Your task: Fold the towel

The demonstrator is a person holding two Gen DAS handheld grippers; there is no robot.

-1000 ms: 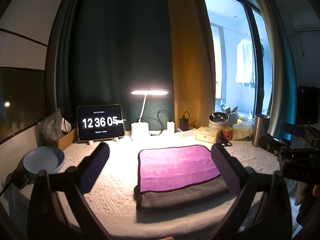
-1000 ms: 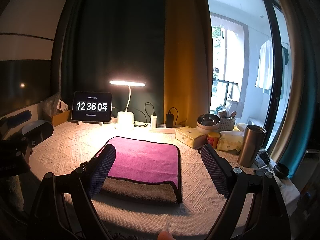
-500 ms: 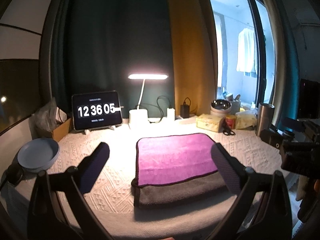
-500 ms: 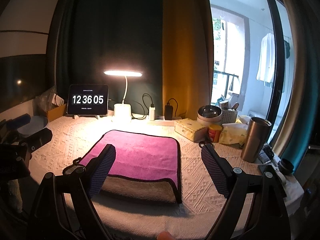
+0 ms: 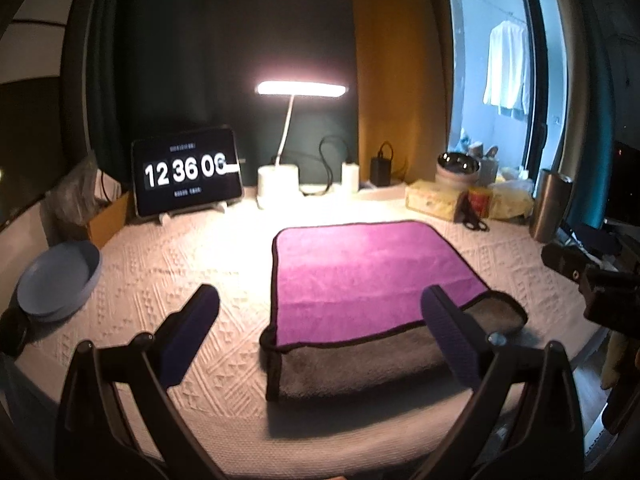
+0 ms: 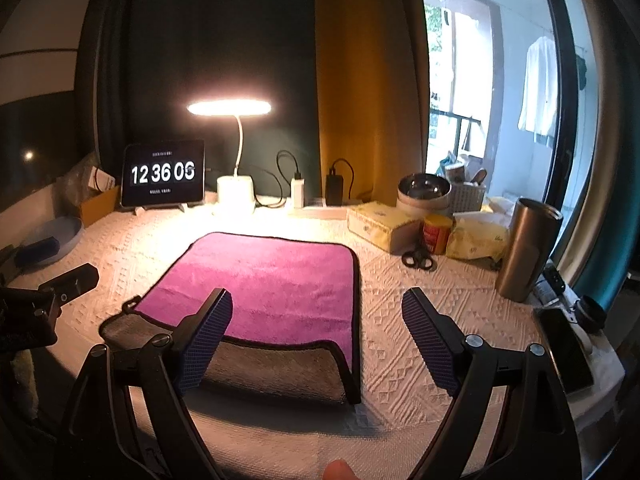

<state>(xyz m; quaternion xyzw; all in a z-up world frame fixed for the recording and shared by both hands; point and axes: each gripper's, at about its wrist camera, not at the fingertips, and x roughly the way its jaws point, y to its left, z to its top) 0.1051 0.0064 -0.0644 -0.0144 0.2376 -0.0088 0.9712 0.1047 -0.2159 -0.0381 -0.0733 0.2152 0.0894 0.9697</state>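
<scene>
A towel (image 5: 372,280), purple on top and grey underneath, lies folded on the white patterned tablecloth; it also shows in the right wrist view (image 6: 272,280). Its grey lower layer sticks out toward me past the purple edge. My left gripper (image 5: 320,332) is open and empty, held above the towel's near left corner. My right gripper (image 6: 316,340) is open and empty, held above the towel's near right corner. Each gripper's body shows at the side of the other's view.
At the back stand a tablet clock (image 5: 186,174), a lit desk lamp (image 5: 280,184) and chargers. A blue plate (image 5: 56,280) sits far left. A tissue box (image 6: 380,226), scissors (image 6: 418,258), a red can, a steel tumbler (image 6: 526,248) and a phone (image 6: 566,348) crowd the right.
Both grippers have come lower and closer to the table; the towel looks larger in both views. The towel itself has not moved. Both stay open.
</scene>
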